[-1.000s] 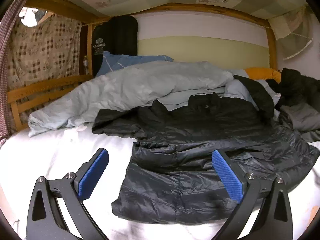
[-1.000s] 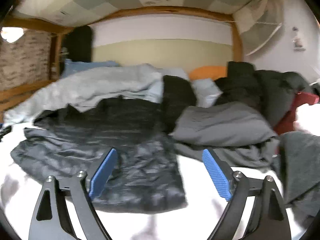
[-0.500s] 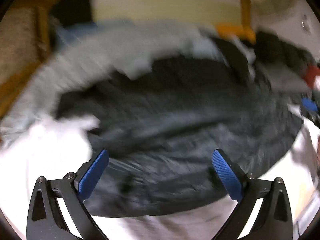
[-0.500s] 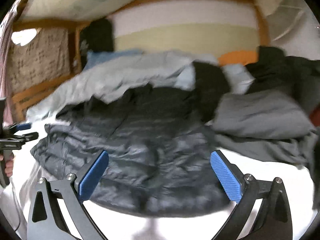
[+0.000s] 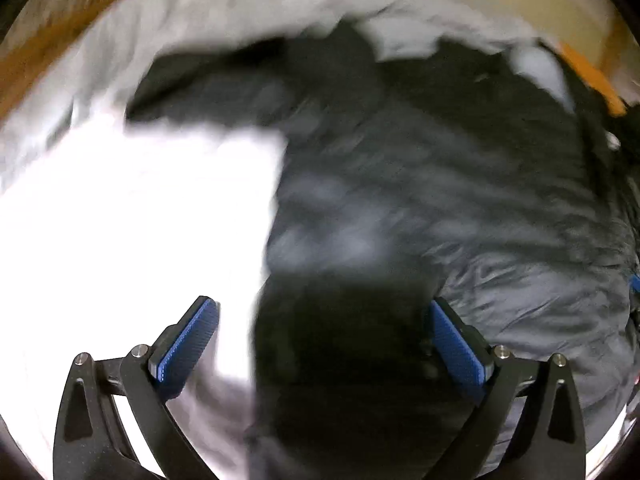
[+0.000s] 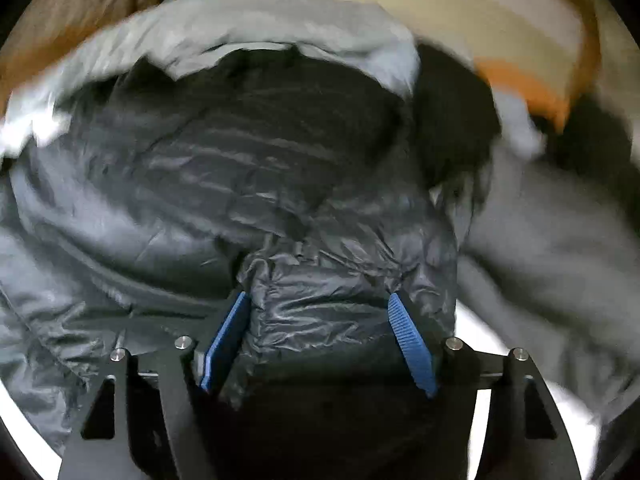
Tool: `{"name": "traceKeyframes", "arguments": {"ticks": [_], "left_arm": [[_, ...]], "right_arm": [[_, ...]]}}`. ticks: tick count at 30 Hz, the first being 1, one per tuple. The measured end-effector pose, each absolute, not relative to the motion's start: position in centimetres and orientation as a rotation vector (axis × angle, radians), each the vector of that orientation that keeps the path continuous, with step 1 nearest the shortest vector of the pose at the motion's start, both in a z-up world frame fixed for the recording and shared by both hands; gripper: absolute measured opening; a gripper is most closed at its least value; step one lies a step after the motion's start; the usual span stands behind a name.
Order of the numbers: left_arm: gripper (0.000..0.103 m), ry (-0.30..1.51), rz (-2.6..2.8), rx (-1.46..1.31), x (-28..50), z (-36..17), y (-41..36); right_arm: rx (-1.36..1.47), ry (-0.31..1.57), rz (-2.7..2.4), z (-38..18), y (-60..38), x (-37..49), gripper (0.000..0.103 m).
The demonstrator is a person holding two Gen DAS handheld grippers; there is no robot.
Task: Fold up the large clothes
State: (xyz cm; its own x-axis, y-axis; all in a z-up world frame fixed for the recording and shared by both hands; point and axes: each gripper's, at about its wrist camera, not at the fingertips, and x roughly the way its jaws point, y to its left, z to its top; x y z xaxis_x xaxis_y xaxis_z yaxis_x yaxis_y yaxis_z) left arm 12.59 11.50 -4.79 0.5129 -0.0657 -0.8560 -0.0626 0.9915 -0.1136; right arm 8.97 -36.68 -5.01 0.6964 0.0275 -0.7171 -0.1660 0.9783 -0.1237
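Observation:
A black quilted puffer jacket (image 5: pixel 440 200) lies spread on the white bed sheet (image 5: pixel 140 220). In the left wrist view my left gripper (image 5: pixel 324 344) hangs open over the jacket's left edge; dark fabric lies between the wide-apart blue pads (image 5: pixel 188 344) without being pressed. In the right wrist view my right gripper (image 6: pixel 320 336) is low on the jacket (image 6: pixel 240 160). Its jaws are closing, and a bunched fold of shiny fabric fills the gap and touches both pads (image 6: pixel 412 344). Both views are blurred by motion.
A pale grey-blue duvet (image 6: pixel 260 28) is heaped behind the jacket. A grey garment (image 6: pixel 552 248) and a black one (image 6: pixel 452 120) lie to the right, with an orange pillow (image 6: pixel 528 84) against the back wall. A wooden bed frame (image 5: pixel 24 72) shows at the left.
Both grippers have dropped and tipped down onto the jacket. The right jaws have narrowed and now have a fold of fabric between them. The left jaws stay wide.

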Motion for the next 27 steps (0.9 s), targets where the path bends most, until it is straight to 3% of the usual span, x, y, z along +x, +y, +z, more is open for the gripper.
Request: {"name": "traceKeyframes", "arguments": {"ticks": [2,7,11,16,22,24,27], "left_arm": [[0.103,0.995,0.013,-0.189,11.4,-5.0,12.7],[0.102,0.956,0.126,-0.182,10.2,-4.4,12.9],[0.080,0.850,0.119,-0.206,7.8,-1.0,12.4],[0.094,0.469,0.001,0.012,0.7,5.8,7.7],[0.093,0.638,-0.066,0.058,3.5,0.9,4.6],[0.078,0.730,-0.015,0.111,5.4,-1.8,4.2],[0.077,0.793,0.016,0.070,6.0,-4.1,5.1]], "right_arm": [[-0.099,0.791,0.099,-4.7,-38.3,9.3,0.062],[-0.047,0.739,-0.100,-4.4,-40.5,8.1,0.065],[0.135,0.688,-0.067,-2.8,-44.0,6.1,0.065],[0.118,0.668,0.010,-0.4,-42.7,2.7,0.066],[0.019,0.702,0.166,-1.8,-36.5,1.7,0.079],[-0.076,0.748,0.122,-3.6,-34.7,2.5,0.080],[-0.045,0.787,0.054,-4.8,-35.1,2.9,0.080]]}}
